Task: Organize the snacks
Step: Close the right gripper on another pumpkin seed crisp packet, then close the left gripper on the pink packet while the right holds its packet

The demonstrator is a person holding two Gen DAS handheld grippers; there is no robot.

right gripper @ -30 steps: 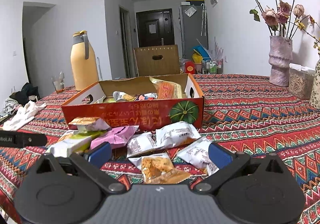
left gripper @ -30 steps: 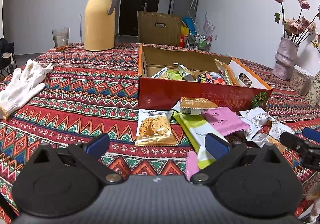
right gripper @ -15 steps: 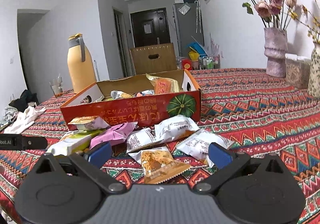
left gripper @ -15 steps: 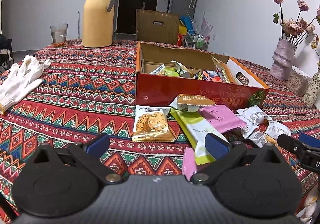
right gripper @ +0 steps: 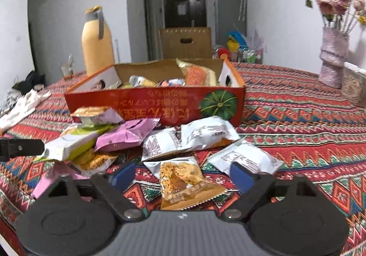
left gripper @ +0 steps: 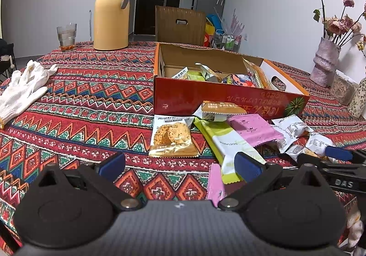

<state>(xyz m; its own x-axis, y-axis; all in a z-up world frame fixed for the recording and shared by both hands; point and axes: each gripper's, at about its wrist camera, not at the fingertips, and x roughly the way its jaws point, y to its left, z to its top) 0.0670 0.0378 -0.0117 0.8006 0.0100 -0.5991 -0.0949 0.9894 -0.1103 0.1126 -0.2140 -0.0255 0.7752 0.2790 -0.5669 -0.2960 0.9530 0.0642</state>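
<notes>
Right gripper [right gripper: 183, 175] closing, nearer; cracker packet [right gripper: 183, 178] between

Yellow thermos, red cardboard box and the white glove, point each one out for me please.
yellow thermos [left gripper: 111, 17], left wrist view, middle of its body.
red cardboard box [left gripper: 183, 100], left wrist view, bare part of its front wall.
white glove [left gripper: 21, 90], left wrist view, the palm.

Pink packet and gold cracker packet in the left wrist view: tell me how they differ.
The pink packet is opaque and plain; the gold cracker packet shows a picture of crackers. The pink packet lies angled across the green-and-white packet; the gold cracker packet lies flat, alone on the tablecloth. Both are sealed, outside the red box.
</notes>
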